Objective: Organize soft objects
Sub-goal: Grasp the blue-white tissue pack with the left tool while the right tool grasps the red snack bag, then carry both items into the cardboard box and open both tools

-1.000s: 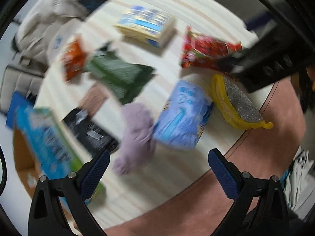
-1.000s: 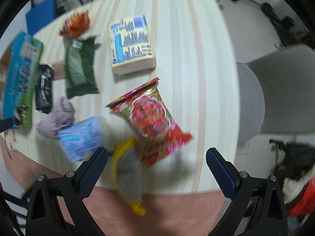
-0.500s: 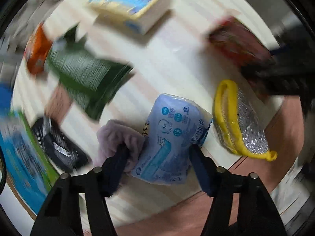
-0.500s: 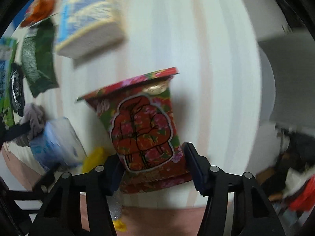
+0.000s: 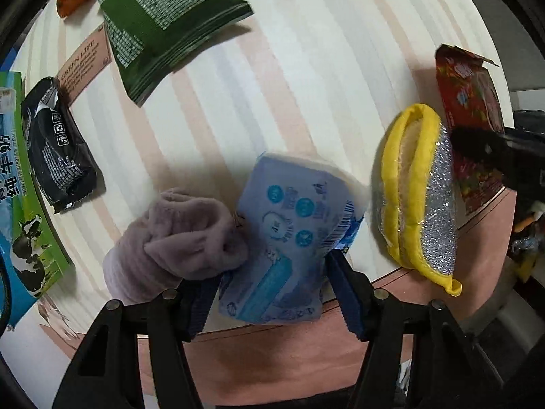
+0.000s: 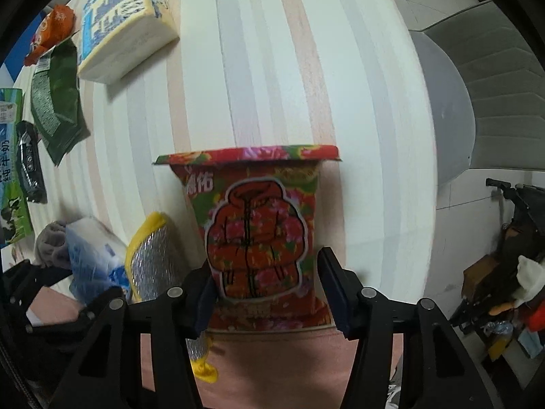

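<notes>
My striped table [image 6: 272, 68] filling both views, my right gripper [image 6: 269, 293] clamping the red floral packet [image 6: 259, 235] at lower centre, my left gripper [image 5: 272, 293] squeezing the blue tissue pack [image 5: 289, 238] at lower centre, lilac sock [image 5: 177, 238] touching its left side, clear only in the left view

Between my left claw's [image 5: 272, 293] ribbed pads sits a glossy plastic tissue pack [image 5: 289, 248] — fuzzy lilac cloth [image 5: 177, 242] beside it. My right claw [image 6: 265, 296] squeezes a shiny printed packet [image 6: 259, 235] — metallic-sparkle scrubber [image 6: 153, 262] alongside.
</notes>
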{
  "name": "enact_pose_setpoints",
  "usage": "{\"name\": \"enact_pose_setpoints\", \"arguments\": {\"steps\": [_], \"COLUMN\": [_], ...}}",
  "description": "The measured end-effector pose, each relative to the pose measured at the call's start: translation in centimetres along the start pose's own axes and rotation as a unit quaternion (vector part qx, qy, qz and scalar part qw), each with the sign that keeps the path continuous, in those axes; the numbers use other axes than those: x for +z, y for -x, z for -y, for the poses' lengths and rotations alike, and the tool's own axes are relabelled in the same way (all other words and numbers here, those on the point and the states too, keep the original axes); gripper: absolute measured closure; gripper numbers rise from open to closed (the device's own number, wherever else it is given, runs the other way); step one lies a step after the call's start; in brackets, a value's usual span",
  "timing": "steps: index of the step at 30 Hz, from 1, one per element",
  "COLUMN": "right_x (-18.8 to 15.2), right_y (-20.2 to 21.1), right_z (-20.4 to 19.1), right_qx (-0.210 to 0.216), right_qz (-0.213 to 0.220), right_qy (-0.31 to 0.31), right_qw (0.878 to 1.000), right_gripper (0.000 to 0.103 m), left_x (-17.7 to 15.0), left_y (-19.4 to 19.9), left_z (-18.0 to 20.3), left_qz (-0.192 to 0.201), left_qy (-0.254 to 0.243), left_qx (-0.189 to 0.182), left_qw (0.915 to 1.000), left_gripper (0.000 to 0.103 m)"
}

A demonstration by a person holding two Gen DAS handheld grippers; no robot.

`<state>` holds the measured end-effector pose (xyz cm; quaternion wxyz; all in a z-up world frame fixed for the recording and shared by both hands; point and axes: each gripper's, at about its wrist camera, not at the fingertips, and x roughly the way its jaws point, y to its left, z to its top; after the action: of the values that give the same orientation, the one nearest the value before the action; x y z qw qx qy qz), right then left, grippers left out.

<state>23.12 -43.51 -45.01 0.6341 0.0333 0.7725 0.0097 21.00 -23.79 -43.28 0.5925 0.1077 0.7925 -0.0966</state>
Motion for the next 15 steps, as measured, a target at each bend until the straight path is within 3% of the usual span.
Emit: {"name": "enact_pose_setpoints", "arguments": {"steps": [4,11,14,15], "right_x": [1.2,-1.1,-3.0,-3.9], "right_y": [0.6,2.7,5.4,6.8], "right_z": [-0.1,1.6,1.6,0.8], "right_qx": [-0.003,0.016,0.036,0.043], "right_qz": [0.015,0.039,0.059,0.071], "right_qy": [-0.022,-0.065,-0.067,-0.060], "right_qw": [1.000,0.997,0.995,0.995], "right_gripper": [0.054,0.056,0.057,0.057], "left_x": [-1.3,-4.6,-8.1,-10.8], "left_y": [-0.6,2.4,5.2,5.9], "left_z": [0.8,-2.1,-4.4,-5.7], "left_qz": [0.011,0.067,0.098,0.111], "left_qy": [0.019,0.062,0.090,0.103], "left_qx": [-0.020,-0.048,-0.080,-0.094], "left_qw": [0.9996,0.9947,0.9879,0.9841], "left_gripper": [0.057,0.064,0.064,0.064]}}
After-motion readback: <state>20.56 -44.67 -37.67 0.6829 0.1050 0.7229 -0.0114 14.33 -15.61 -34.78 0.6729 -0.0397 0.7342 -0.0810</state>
